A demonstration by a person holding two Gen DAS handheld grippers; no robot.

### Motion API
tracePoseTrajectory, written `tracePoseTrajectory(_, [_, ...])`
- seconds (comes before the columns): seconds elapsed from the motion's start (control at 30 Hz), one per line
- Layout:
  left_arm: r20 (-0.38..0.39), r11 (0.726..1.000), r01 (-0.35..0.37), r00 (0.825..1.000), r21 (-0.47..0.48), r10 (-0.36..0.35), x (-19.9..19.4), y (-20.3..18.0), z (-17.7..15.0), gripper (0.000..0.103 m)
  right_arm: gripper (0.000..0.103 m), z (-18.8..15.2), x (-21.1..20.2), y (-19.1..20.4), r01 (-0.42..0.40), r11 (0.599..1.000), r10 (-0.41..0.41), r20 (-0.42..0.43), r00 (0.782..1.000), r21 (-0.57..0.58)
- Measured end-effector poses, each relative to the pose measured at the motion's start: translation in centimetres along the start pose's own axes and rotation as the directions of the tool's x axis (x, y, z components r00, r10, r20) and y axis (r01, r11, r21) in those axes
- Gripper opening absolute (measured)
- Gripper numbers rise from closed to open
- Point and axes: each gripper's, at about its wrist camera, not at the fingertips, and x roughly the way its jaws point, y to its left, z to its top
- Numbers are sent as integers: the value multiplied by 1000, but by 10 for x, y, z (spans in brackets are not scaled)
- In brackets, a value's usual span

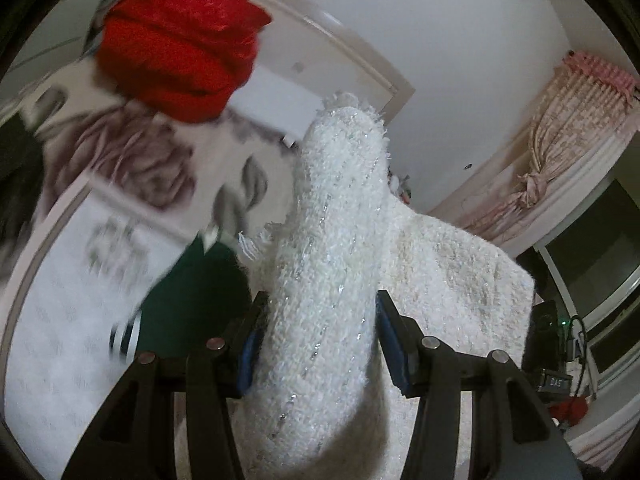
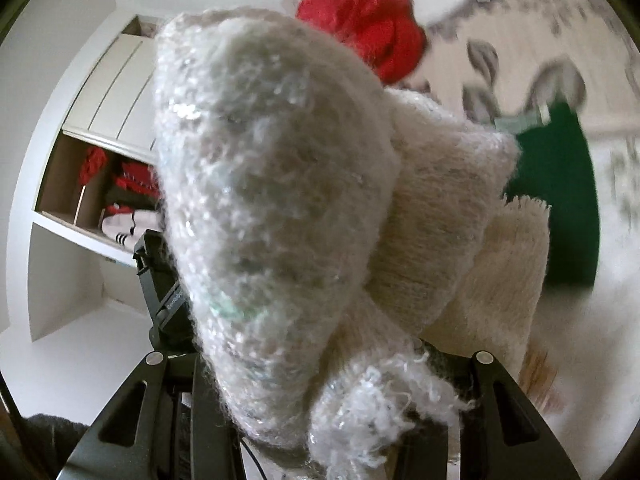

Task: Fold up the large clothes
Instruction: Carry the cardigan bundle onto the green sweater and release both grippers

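A white fuzzy knit garment with silver threads is held up off the bed. My left gripper is shut on a thick fold of it, blue pads pressing both sides. In the right wrist view the same white garment bulges over the camera and hides my right gripper's fingertips; its jaws are closed into the fabric. A folded red knit lies on the bed; it also shows in the right wrist view. A dark green garment lies below it and shows in the right wrist view.
The bed has a rose-print cover and a white patterned sheet. A pink tied curtain hangs by a window at right. An open wardrobe shelf holds folded clothes. A black device stands near the wardrobe.
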Motion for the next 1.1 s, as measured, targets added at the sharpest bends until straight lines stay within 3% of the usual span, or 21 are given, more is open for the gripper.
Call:
tracePoseTrajectory(0.1, [15, 1000, -9, 1000, 19, 9, 50, 14, 26, 48, 44, 70, 15, -14, 17, 999, -16, 32, 999, -35])
tracePoseTrajectory(0.17, [7, 1000, -24, 1000, 5, 24, 77, 34, 27, 48, 44, 102, -6, -58, 17, 999, -16, 26, 1000, -47])
tracePoseTrajectory(0.27, [-74, 996, -68, 995, -50, 64, 144, 87, 10, 48, 44, 130, 23, -138, 30, 999, -29, -24, 999, 31])
tracePoseTrajectory(0.33, [-158, 989, -132, 980, -62, 121, 182, 118, -5, 48, 44, 119, 33, -184, 54, 995, -46, -92, 995, 84])
tracePoseTrajectory(0.4, [-247, 979, -194, 953, -58, 175, 211, 149, -31, 48, 45, 113, 62, -234, 116, 977, -84, -181, 980, 176])
tracePoseTrajectory(0.43, [-248, 981, -185, 954, -50, 167, 213, 155, -39, 50, 46, 107, 74, -259, 161, 961, -110, -221, 969, 226])
tracePoseTrajectory(0.47, [-237, 984, -175, 958, -39, 161, 211, 159, -45, 56, 50, 102, 80, -277, 152, 951, -92, -222, 971, 271])
tracePoseTrajectory(0.57, [-241, 982, -181, 957, -61, 162, 203, 163, -44, 60, 56, 106, 83, -281, 132, 945, -79, -183, 980, 299])
tracePoseTrajectory(0.63, [-259, 971, -237, 939, -8, 227, 195, 148, -41, 61, 65, 107, 84, -271, 194, 937, -143, -189, 971, 289])
tracePoseTrajectory(0.67, [-256, 965, -262, 932, 17, 258, 191, 141, -41, 60, 75, 107, 82, -261, 240, 931, -191, -194, 962, 274])
tracePoseTrajectory(0.7, [-246, 947, -314, 914, 68, 321, 184, 128, -42, 60, 82, 107, 77, -241, 348, 911, -310, -190, 932, 222])
tracePoseTrajectory(0.73, [-229, 935, -337, 907, 107, 353, 177, 118, -45, 60, 95, 104, 73, -227, 429, 885, -399, -180, 899, 181])
tracePoseTrajectory(0.77, [-201, 922, -358, 902, 150, 383, 171, 109, -47, 69, 103, 100, 67, -209, 541, 831, -521, -156, 839, 131])
tracePoseTrajectory(0.8, [-164, 894, -403, 885, 198, 435, 161, 96, -50, 79, 103, 94, 58, -188, 644, 759, -635, -114, 764, 92])
tracePoseTrajectory(0.83, [-139, 871, -436, 871, 226, 472, 153, 86, -52, 101, 103, 88, 53, -175, 700, 710, -696, -78, 714, 73])
tracePoseTrajectory(0.87, [-110, 849, -462, 859, 256, 500, 142, 73, -57, 103, 103, 82, 50, -164, 735, 676, -732, -55, 679, 63])
tracePoseTrajectory(0.9, [-87, 838, -476, 854, 267, 512, 133, 66, -59, 103, 103, 71, 46, -147, 786, 616, -785, -35, 618, 49])
tracePoseTrajectory(0.93, [-66, 832, -481, 854, 276, 516, 121, 55, -63, 103, 103, 74, 43, -141, 814, 578, -814, -22, 580, 46])
tracePoseTrajectory(1.03, [-52, 820, -500, 845, 277, 533, 99, 36, -62, 103, 103, 35, 17, -112, 880, 474, -880, 42, 473, 15])
tracePoseTrajectory(1.1, [-50, 821, -501, 845, 274, 532, 79, 21, -62, 103, 103, 20, 7, -86, 903, 429, -901, 81, 427, 9])
